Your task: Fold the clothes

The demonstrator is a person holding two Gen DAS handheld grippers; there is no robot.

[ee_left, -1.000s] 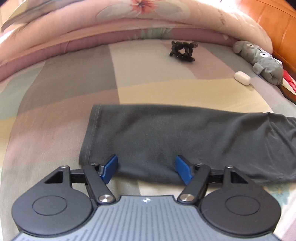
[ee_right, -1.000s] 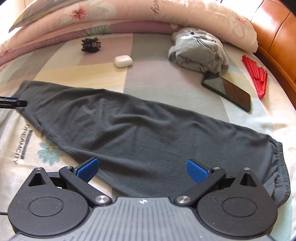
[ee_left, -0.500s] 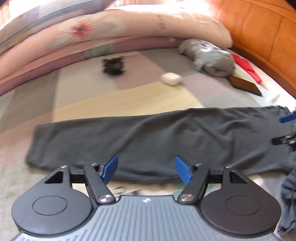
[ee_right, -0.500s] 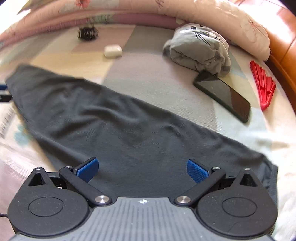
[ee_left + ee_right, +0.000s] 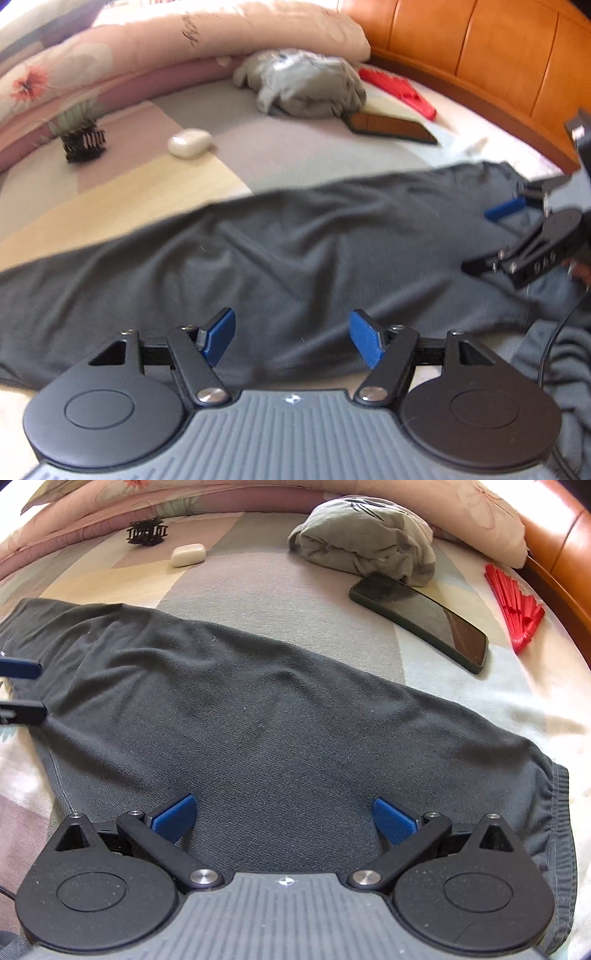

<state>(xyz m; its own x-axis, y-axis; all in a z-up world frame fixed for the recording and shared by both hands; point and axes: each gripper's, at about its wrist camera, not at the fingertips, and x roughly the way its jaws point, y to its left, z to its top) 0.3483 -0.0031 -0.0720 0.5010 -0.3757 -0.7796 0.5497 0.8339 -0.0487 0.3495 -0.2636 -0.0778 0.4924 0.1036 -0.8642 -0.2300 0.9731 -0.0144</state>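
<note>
Across the bed [image 5: 303, 602], dark trousers [image 5: 258, 716] lie flat lengthwise, the left hand-held gripper [image 5: 291, 339] and right hand-held gripper [image 5: 284, 818] both hovering open and empty above them, so grasping an end to fold seems next.

Each gripper was a black linkage on a grey ribbed body with a small white mark at its top centre. The left gripper [image 5: 291, 338] had two round black discs, angled black arms with silver pivot screws, and blue ribbed pads [image 5: 365, 343]. The right gripper [image 5: 284, 818] was built the same, its discs finely speckled and its blue pads [image 5: 393, 819] textured. A thin black cable [image 5: 554, 343] trailed beside the left gripper's body.
</note>
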